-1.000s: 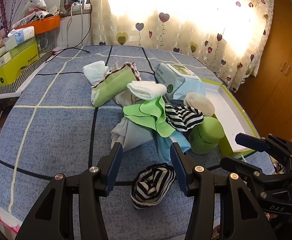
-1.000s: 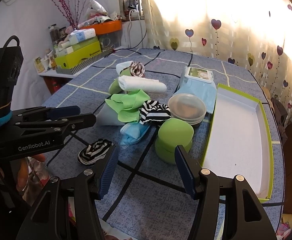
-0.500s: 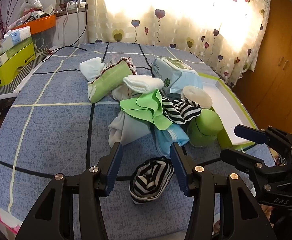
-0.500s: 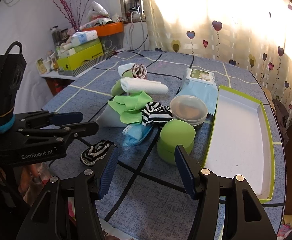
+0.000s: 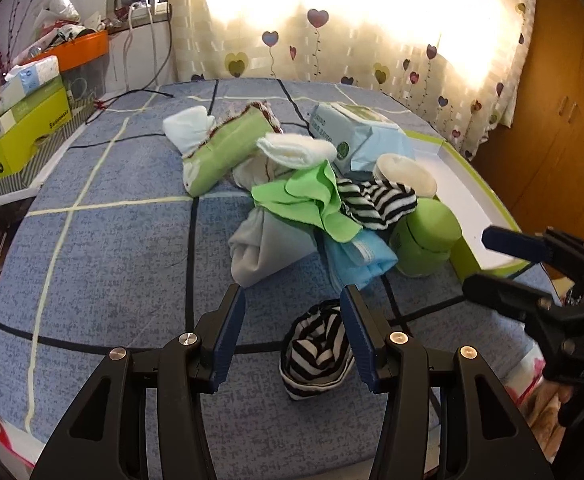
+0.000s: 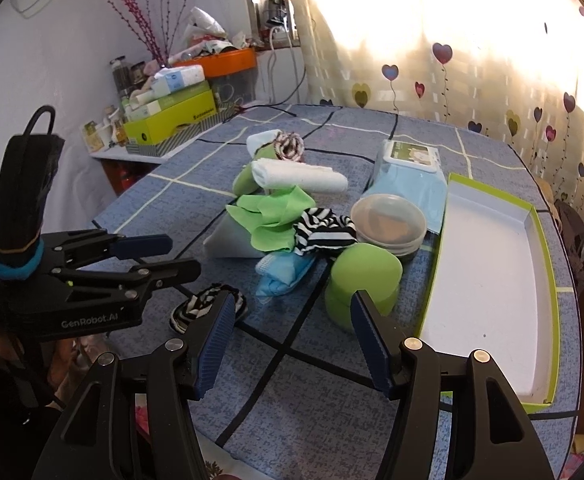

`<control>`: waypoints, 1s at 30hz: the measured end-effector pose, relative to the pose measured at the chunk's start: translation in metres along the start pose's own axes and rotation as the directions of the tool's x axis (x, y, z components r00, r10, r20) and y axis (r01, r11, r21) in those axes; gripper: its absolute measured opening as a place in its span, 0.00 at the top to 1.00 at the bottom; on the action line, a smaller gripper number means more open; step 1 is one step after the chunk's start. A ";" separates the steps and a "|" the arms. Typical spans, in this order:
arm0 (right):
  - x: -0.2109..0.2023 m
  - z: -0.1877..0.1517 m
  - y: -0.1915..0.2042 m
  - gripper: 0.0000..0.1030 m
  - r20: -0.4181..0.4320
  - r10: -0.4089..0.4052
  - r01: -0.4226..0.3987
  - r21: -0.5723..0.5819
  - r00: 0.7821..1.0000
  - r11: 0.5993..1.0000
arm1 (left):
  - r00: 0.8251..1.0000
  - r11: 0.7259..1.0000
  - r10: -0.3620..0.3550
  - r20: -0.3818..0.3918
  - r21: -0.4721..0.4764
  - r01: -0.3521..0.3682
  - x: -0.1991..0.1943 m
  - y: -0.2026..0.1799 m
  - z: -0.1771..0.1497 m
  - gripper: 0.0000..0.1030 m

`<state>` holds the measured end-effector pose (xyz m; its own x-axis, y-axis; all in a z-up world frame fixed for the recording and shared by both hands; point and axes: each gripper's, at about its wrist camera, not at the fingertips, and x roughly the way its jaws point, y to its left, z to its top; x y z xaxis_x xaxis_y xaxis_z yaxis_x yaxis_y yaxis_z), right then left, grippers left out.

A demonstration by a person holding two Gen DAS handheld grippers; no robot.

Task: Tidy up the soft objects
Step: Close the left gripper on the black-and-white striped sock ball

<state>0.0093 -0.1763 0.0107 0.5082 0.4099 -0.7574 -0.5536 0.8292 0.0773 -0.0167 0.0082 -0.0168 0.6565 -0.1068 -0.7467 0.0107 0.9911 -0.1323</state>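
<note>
While the blue-clothed bench carries everything, a white tray with green walls lies flat at its right side. A heap of cloths sits mid-bench, touching a green jar just beside the tray. The left tool is held low and level over the near edge, released, its blue pads straddling a balled striped sock lying alone on the cloth. The right tool, also released and level, hovers above the bench and points at the jar, grasping nothing.
</note>
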 end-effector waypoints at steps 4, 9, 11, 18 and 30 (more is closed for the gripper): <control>0.000 -0.002 -0.005 0.42 0.004 -0.003 0.003 0.017 1.000 1.000 | 0.999 0.999 -0.035 -0.033 0.012 0.036 0.008 -0.002 -0.006 0.51; 0.000 -0.002 -0.007 0.42 0.006 -0.005 0.005 0.020 1.000 1.000 | 0.995 0.997 -0.067 -0.071 0.032 0.069 0.019 -0.006 -0.014 0.51; 0.000 -0.002 -0.007 0.42 0.006 -0.006 0.006 0.019 1.000 1.000 | 0.994 0.997 -0.069 -0.089 0.035 0.072 0.025 -0.007 -0.018 0.51; -0.001 -0.002 -0.007 0.42 0.007 -0.009 0.009 0.017 1.000 1.000 | 0.990 0.995 -0.081 -0.117 0.048 0.087 0.039 -0.010 -0.026 0.51; 0.003 0.016 -0.002 0.42 0.023 -0.033 0.033 -0.004 0.999 0.999 | 0.988 0.992 -0.118 -0.099 0.031 0.122 0.035 -0.002 -0.024 0.83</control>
<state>0.0219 -0.1704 0.0185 0.5415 0.3908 -0.7443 -0.5391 0.8408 0.0492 -0.0118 0.0003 -0.0588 0.5729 -0.2305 -0.7865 0.1139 0.9727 -0.2022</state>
